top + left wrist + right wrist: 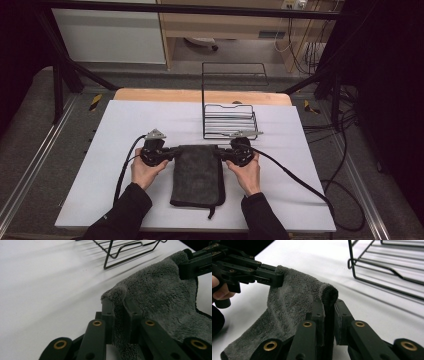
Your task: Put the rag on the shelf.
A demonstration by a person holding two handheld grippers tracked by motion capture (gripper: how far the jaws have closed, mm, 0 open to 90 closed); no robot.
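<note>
The dark grey fleecy folded cloth (197, 174) lies lengthwise on the white tabletop (125, 130), its near end toward the person and its far edge just short of the black wire rack (230, 121). At that far edge the left gripper (171, 151) is closed on the cloth's left corner and the right gripper (218, 152) is closed on its right corner, each with pile pinched between the jaws and a little tuft standing above them. To my eye the step is lifting or folding the cloth by this edge; both corners should rise together and level, kept taut, and clear the rack beyond the cloth. No brand, label or writing can be read anywhere.
</note>
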